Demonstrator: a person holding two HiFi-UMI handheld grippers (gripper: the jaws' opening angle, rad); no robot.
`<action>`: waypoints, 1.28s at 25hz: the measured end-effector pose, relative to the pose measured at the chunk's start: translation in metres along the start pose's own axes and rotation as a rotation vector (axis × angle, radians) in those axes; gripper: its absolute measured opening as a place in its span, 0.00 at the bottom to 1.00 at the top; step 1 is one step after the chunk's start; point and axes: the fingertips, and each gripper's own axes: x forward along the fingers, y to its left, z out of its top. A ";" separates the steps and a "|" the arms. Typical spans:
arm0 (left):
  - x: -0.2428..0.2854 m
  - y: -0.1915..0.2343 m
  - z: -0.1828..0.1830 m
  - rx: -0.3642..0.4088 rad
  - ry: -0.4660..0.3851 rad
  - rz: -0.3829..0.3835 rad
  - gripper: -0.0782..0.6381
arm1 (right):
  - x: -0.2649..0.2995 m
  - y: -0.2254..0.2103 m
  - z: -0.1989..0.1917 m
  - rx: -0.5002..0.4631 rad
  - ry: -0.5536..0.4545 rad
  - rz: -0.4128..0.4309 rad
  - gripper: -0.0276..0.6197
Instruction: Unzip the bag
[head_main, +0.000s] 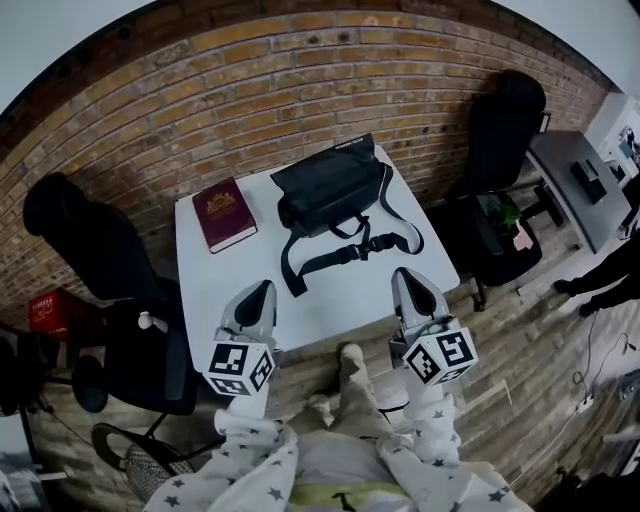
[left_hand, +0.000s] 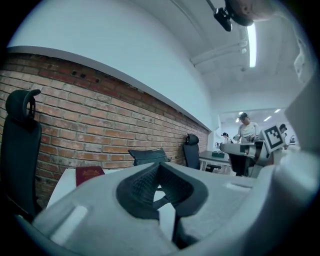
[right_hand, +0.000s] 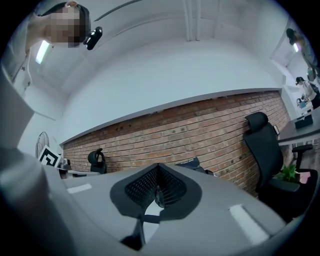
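A black bag (head_main: 328, 188) lies on the white table (head_main: 220, 275) near its far edge, its strap (head_main: 345, 252) trailing toward me. The bag's top (left_hand: 148, 155) shows beyond the jaws in the left gripper view and peeks over them as a dark shape (right_hand: 192, 163) in the right gripper view. My left gripper (head_main: 258, 297) hovers over the table's near edge, shut and empty, well short of the bag. My right gripper (head_main: 412, 288) sits at the near right edge, shut with nothing in it, just below the strap's end.
A dark red book (head_main: 224, 214) lies on the table left of the bag. Black office chairs stand at the left (head_main: 95, 250) and right (head_main: 500, 140), with a brick wall (head_main: 230, 90) behind. A grey desk (head_main: 575, 185) stands far right. People stand in the background (left_hand: 246, 131).
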 end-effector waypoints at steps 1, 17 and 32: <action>0.006 0.005 0.001 -0.001 -0.001 0.013 0.11 | 0.009 -0.004 -0.001 0.006 -0.003 0.012 0.05; 0.113 0.048 0.000 -0.077 0.027 0.171 0.11 | 0.148 -0.067 -0.013 0.033 0.095 0.252 0.05; 0.165 0.085 -0.008 -0.130 0.064 0.211 0.20 | 0.215 -0.027 -0.128 0.101 0.407 0.468 0.24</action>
